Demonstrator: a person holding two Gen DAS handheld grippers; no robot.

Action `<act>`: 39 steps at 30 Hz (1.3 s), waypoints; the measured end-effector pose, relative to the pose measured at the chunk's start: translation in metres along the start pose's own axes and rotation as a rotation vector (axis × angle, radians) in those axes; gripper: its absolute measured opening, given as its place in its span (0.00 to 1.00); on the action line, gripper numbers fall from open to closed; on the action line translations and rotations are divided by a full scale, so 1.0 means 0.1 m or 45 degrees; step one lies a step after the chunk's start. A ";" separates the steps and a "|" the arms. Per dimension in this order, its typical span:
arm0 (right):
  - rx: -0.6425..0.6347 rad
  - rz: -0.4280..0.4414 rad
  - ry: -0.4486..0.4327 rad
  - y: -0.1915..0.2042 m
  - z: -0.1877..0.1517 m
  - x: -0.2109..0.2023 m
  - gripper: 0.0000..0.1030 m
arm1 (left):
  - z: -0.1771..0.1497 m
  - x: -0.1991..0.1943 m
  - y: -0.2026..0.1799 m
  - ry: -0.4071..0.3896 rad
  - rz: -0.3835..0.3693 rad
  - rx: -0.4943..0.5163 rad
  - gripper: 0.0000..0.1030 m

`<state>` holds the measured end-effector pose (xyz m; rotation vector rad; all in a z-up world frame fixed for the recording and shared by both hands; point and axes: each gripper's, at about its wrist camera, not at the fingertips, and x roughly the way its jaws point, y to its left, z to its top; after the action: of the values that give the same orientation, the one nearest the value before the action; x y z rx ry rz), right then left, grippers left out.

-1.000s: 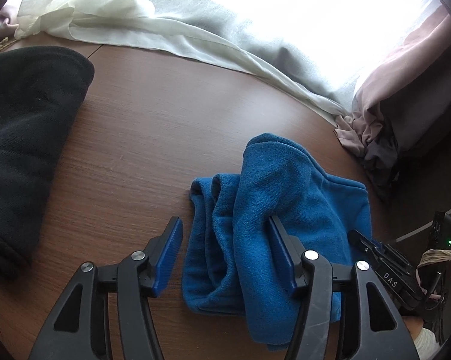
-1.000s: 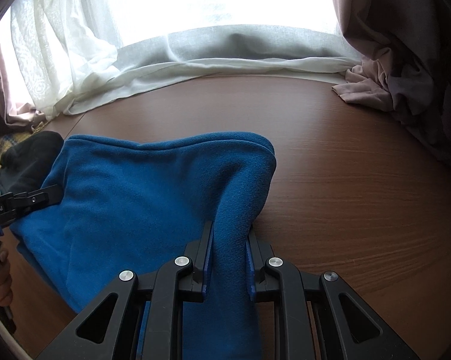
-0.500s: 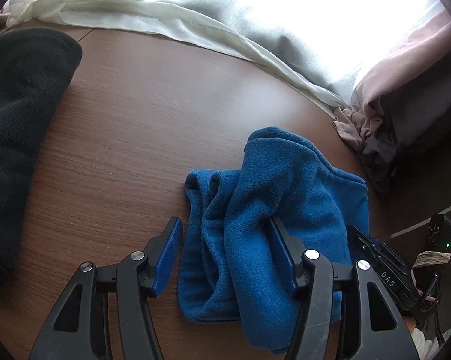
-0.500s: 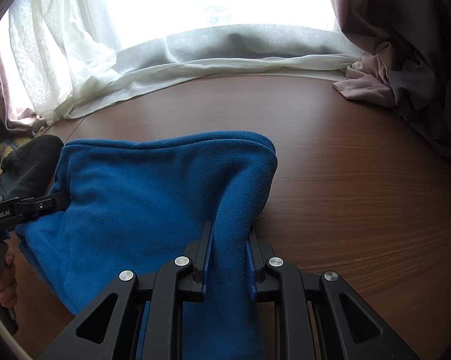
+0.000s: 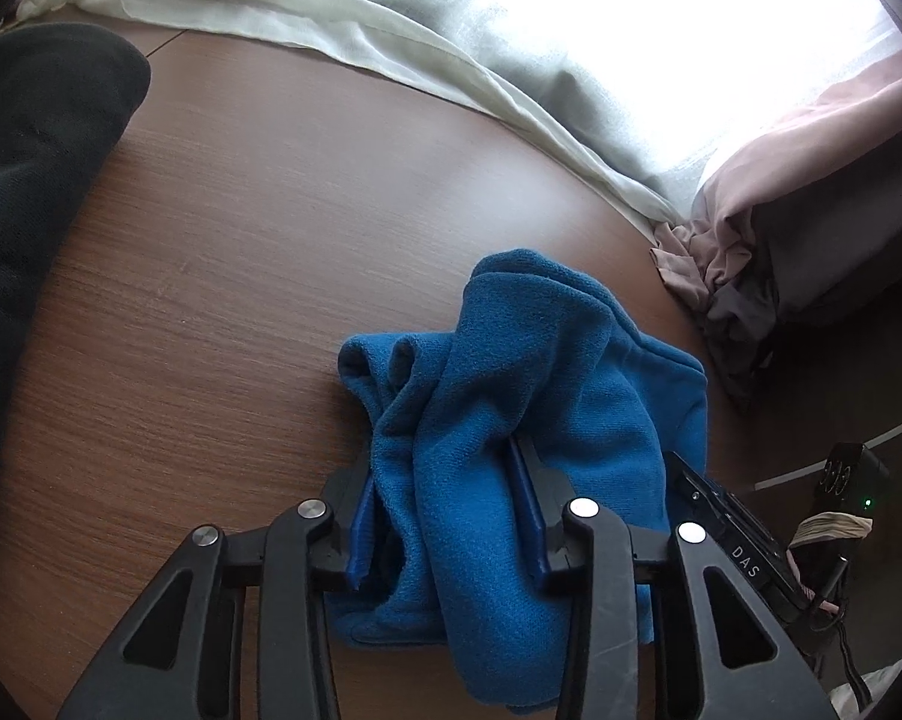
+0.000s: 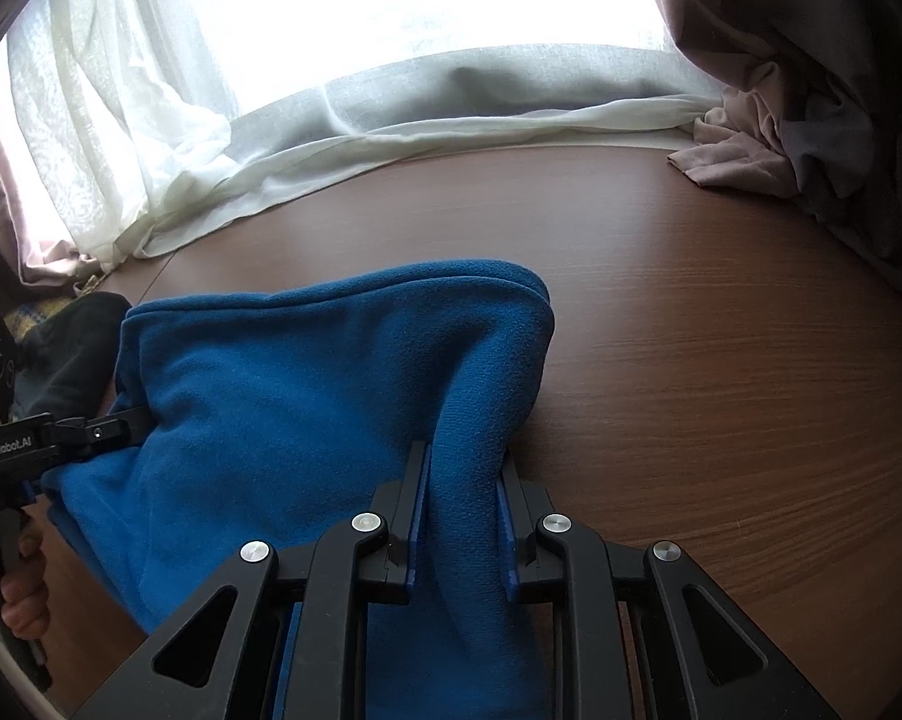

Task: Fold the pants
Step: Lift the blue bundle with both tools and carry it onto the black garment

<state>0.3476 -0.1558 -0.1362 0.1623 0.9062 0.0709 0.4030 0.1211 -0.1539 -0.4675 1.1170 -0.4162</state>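
Left gripper (image 5: 444,516), body marked "GenRobot.AI", jaws closing on bunched blue pants (image 6: 306,396); right gripper (image 6: 460,516), marked "DAS", clamped on another fold.

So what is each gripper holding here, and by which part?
Both grip the blue fleece pants. The right gripper pinches a bunched fold at their right end; the left gripper, jaws closing, has the bunched left end between them.
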 end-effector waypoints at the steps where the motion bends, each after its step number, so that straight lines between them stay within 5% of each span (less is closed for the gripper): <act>1: 0.005 0.006 -0.002 -0.01 0.00 -0.01 0.19 | 0.00 -0.01 -0.02 -0.004 0.005 0.001 0.33; 15: 0.019 0.107 -0.155 0.10 0.22 -0.53 0.18 | 0.01 -0.36 -0.25 -0.128 -0.040 0.030 0.27; 29: -0.138 0.172 -0.384 0.50 0.52 -1.18 0.17 | 0.05 -1.34 -0.38 -0.403 -0.048 0.094 0.27; 39: -0.245 0.281 -0.446 1.16 0.63 -1.35 0.17 | 0.01 -2.16 0.03 -0.547 0.033 0.088 0.28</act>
<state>0.3153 -0.0662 0.0263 0.0909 0.5259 0.3238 0.3216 0.2397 0.0071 -0.4550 0.6902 -0.3115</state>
